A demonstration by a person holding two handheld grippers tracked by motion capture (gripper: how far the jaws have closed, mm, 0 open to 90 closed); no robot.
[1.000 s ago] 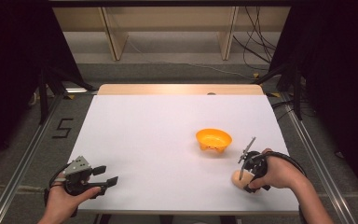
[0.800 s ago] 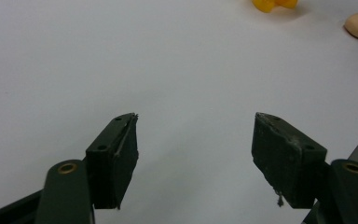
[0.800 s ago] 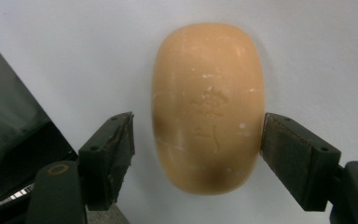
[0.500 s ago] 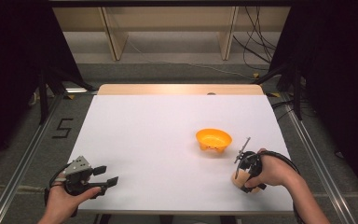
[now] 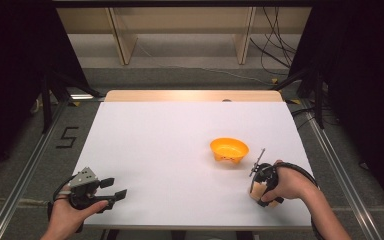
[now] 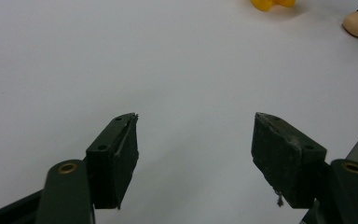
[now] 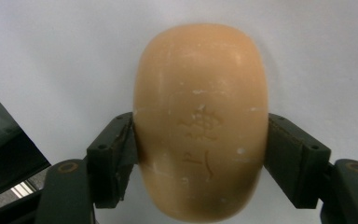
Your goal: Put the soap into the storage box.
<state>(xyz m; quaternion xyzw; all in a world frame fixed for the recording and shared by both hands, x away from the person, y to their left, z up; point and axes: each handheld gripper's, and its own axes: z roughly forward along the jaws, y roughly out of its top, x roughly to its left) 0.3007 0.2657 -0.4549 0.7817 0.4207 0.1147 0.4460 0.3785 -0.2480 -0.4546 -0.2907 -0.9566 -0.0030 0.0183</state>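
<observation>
Closing just now, your right tongs (image 7: 200, 140) clasp the bun (image 7: 200, 121) between both pads on the desk (image 5: 180, 150); a bowl (image 5: 229, 149) sits just beyond. Your left tongs (image 6: 193, 140) gape.

A white table (image 5: 170, 150) stands on a grey floor (image 5: 35, 155), an orange bowl (image 5: 229, 149) sitting at about four o'clock from its middle. At twelve o'clock beyond it stand pale wooden shelves (image 5: 180, 30); black cables (image 5: 275, 55) trail at one o'clock.
</observation>
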